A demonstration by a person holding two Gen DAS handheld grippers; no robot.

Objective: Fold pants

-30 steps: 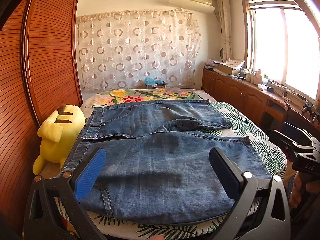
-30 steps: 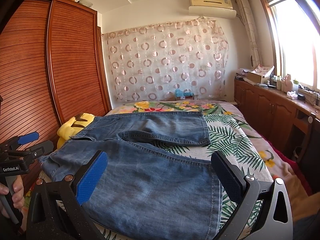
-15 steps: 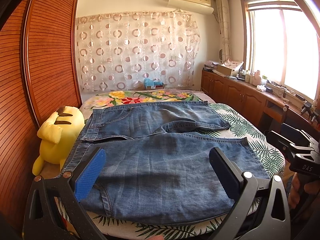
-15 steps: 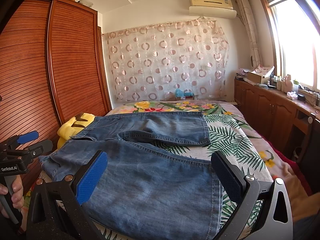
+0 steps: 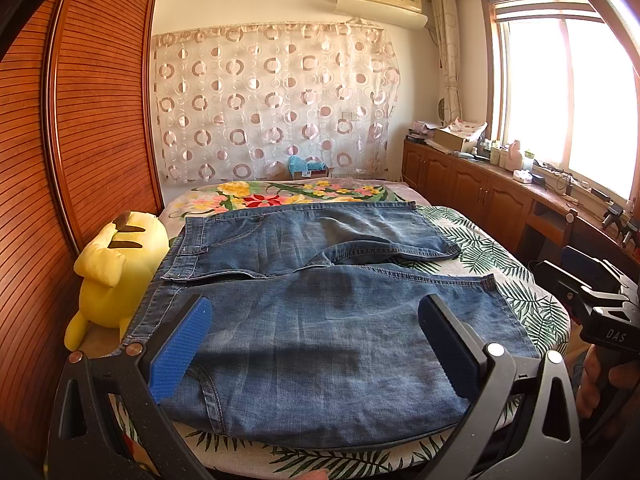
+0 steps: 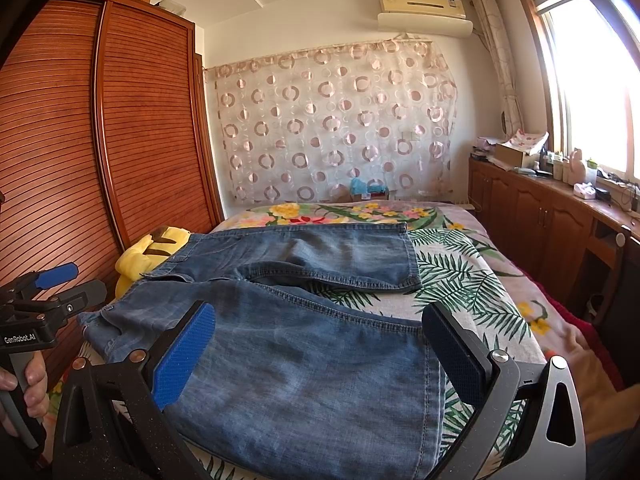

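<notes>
Blue denim pants (image 5: pixel 320 312) lie spread flat on the bed, waistband at the left, both legs running right, the near leg closest to me. They also show in the right wrist view (image 6: pixel 304 340). My left gripper (image 5: pixel 316 336) is open and empty, held above the near leg close to the waistband. My right gripper (image 6: pixel 320 344) is open and empty, above the near leg toward its hem. Each gripper shows at the edge of the other's view: the right one (image 5: pixel 600 304), the left one (image 6: pixel 52 292).
A yellow plush toy (image 5: pixel 116 268) sits at the bed's left edge by the waistband. A wooden slatted wardrobe (image 5: pixel 80 140) stands along the left. Wooden cabinets (image 5: pixel 480 200) with clutter run under the window on the right. The floral bedspread (image 5: pixel 472 244) shows around the pants.
Both grippers have barely shifted; the left view has drifted slightly. The pants lie as before.
</notes>
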